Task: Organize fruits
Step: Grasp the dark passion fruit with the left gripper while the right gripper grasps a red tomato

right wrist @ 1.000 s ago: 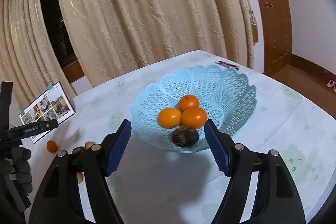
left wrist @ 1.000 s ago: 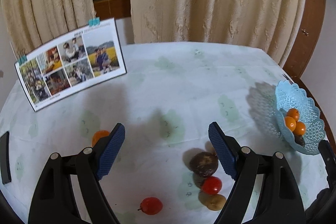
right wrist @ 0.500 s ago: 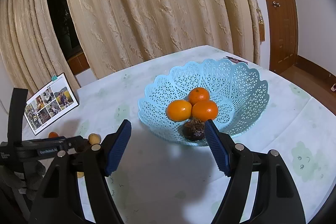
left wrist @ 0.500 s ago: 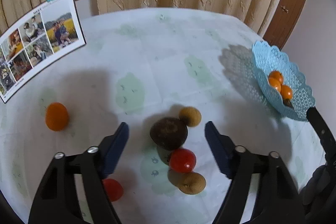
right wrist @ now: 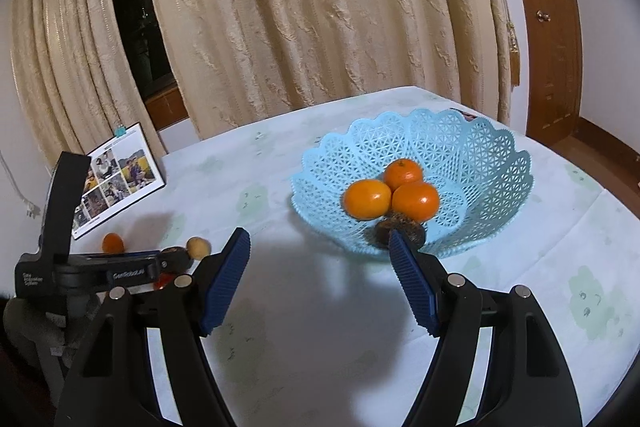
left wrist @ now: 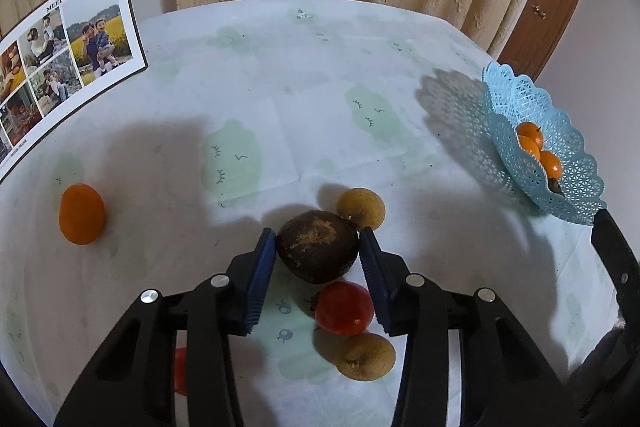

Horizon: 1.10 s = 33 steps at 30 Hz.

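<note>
- Left claw (left wrist: pixel 318 249): jaws closing around a dark brown fruit (left wrist: pixel 318 246) on the worktop (left wrist: pixel 320 87), blue pads at its sides.
- Near it lie a red tomato (left wrist: pixel 344 308), two tan fruits (left wrist: pixel 361 208) and, apart to the left, a small orange fruit (left wrist: pixel 82 214).
- Right claw (right wrist: pixel 320 259): spread and empty, above the worktop.
- Beyond it, a blue basket (right wrist: pixel 480 155) holds three oranges (right wrist: pixel 367 199).
</note>
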Available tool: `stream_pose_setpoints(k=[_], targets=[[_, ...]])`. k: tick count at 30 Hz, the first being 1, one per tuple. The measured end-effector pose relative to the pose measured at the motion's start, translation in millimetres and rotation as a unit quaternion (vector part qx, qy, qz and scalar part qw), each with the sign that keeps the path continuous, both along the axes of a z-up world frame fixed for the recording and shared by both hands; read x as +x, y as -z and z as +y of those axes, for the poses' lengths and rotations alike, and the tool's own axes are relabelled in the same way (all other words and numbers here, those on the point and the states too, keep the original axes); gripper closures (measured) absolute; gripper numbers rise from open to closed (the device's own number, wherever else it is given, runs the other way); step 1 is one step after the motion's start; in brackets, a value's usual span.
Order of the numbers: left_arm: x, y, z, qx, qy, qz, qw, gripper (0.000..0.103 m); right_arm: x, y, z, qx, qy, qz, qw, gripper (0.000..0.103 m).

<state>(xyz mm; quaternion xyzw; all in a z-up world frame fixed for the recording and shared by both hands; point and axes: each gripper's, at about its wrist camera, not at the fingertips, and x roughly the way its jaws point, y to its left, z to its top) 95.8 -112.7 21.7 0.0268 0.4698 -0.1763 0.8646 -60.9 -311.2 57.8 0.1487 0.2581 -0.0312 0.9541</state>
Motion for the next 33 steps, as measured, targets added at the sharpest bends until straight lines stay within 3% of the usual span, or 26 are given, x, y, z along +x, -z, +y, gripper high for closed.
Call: stream_pose_setpoints(k=[5, 11, 18, 24, 33], targets=[[-1.2, -14.0, 10.2, -0.015, -0.009, -0.015, 0.9997, 0.060, -3.3, -1.4, 11.5, -0.004, -0.011, 0.003, 1.000, 0.029], [-6.1, -42.4, 27.5, -0.016, -0.033, -0.057, 0.9977, 0.060, 8.3, -1.7, 36.4, 0.021, -0.071, 0.031, 0.997, 0.029], [-12.8, -72.9, 45.3, -0.022, -0.057, -0.100, 0.9931, 0.060, 40.6, 8.0, 86.6, 0.038, -0.172, 0.097, 0.980, 0.030], [-15.8, -90.2, 60.8, -0.040, -0.072, -0.116, 0.9899, 0.060, 66.2, 18.3, 121.6, 0.031, -0.217, 0.140, 0.966, 0.045], [-14.4, -97.8, 74.6, -0.058, -0.086, -0.116, 0.9878, 0.060, 90.7, 31.5, 144.1, 0.002, -0.218, 0.178, 0.960, 0.064]])
